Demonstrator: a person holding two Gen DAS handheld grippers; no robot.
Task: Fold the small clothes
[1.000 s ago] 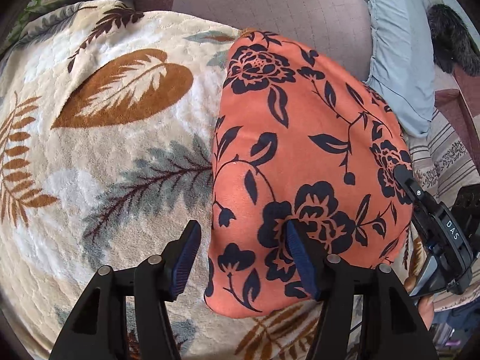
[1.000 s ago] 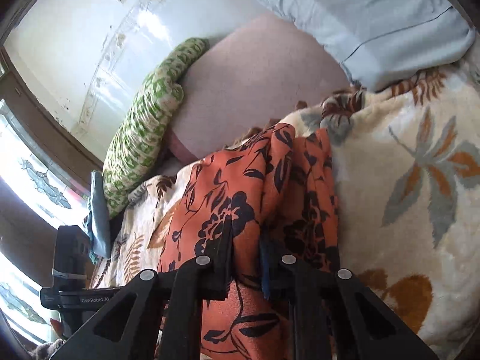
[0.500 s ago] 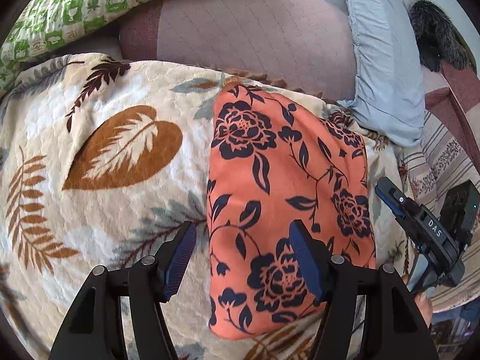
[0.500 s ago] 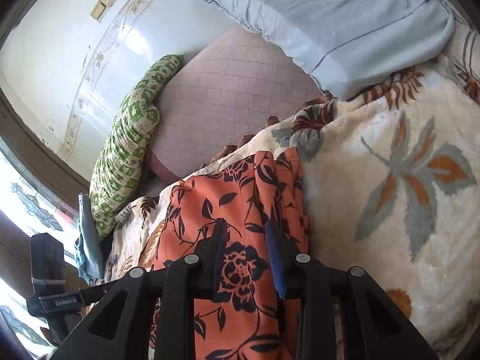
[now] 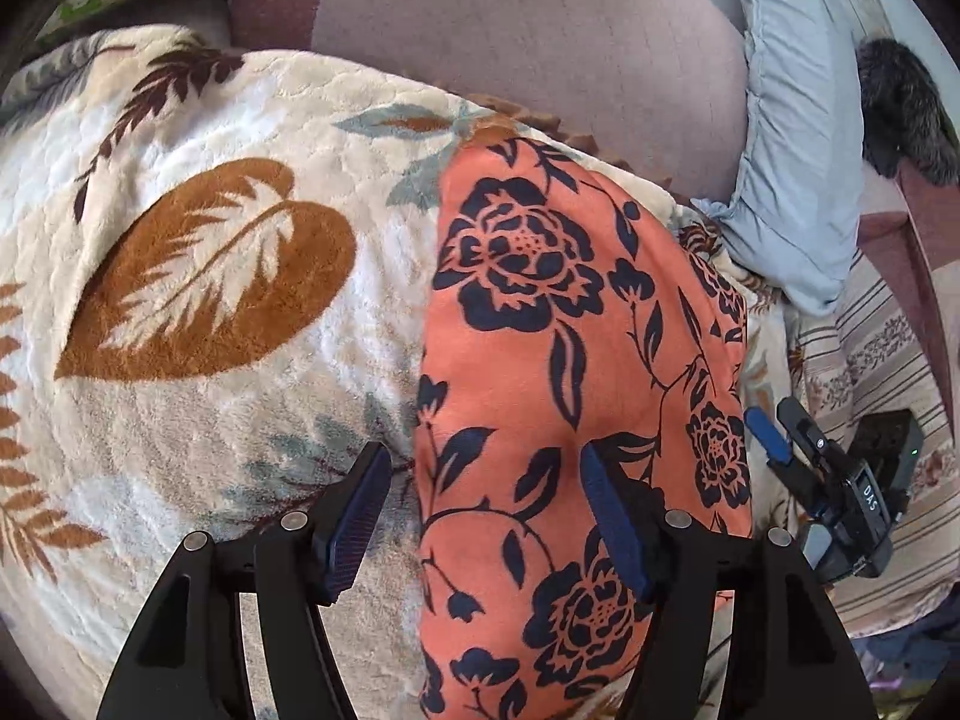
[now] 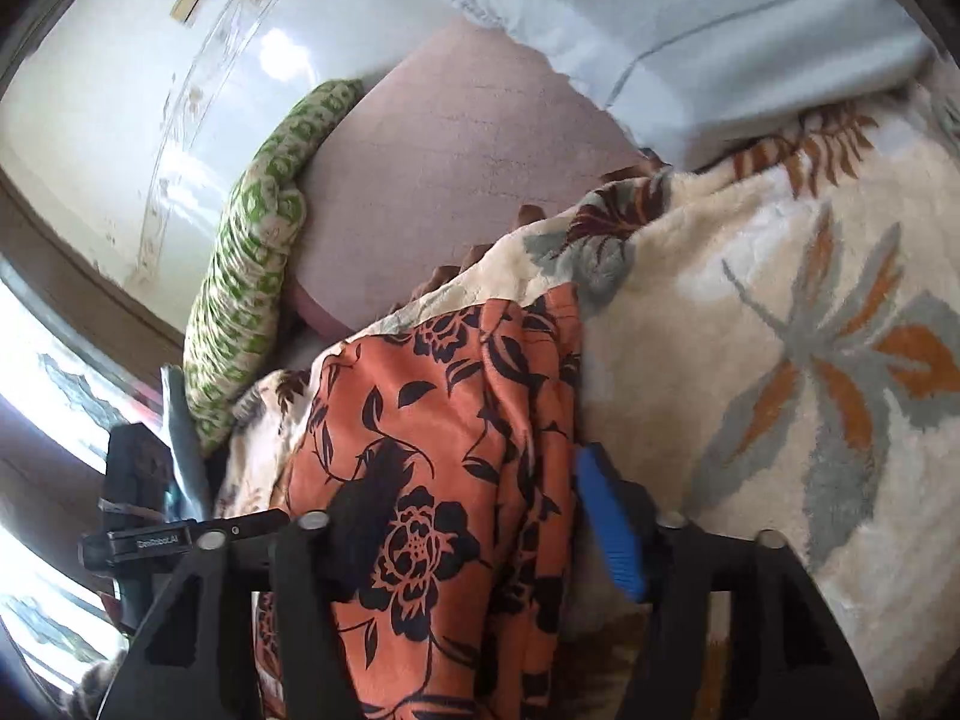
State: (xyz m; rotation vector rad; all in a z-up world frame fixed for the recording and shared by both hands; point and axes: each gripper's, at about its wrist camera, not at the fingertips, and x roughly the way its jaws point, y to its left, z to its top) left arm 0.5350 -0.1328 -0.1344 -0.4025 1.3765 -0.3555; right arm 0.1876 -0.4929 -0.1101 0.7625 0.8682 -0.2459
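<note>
The left gripper (image 5: pixel 486 516) gapes wide and empty, low in frame over the orange floral garment (image 5: pixel 576 396), folded on the leaf-print blanket (image 5: pixel 198 276). The right gripper (image 6: pixel 474 534) likewise stands wide, straddling the garment's edge. Blue pillow (image 5: pixel 792 138) upper right.

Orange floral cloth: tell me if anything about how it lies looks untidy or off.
The orange floral cloth lies mostly flat on the leaf-print blanket, but its right edge is bunched into loose lengthwise pleats rather than a clean fold. The left gripper and right gripper are both open over it. No damage shows.
</note>
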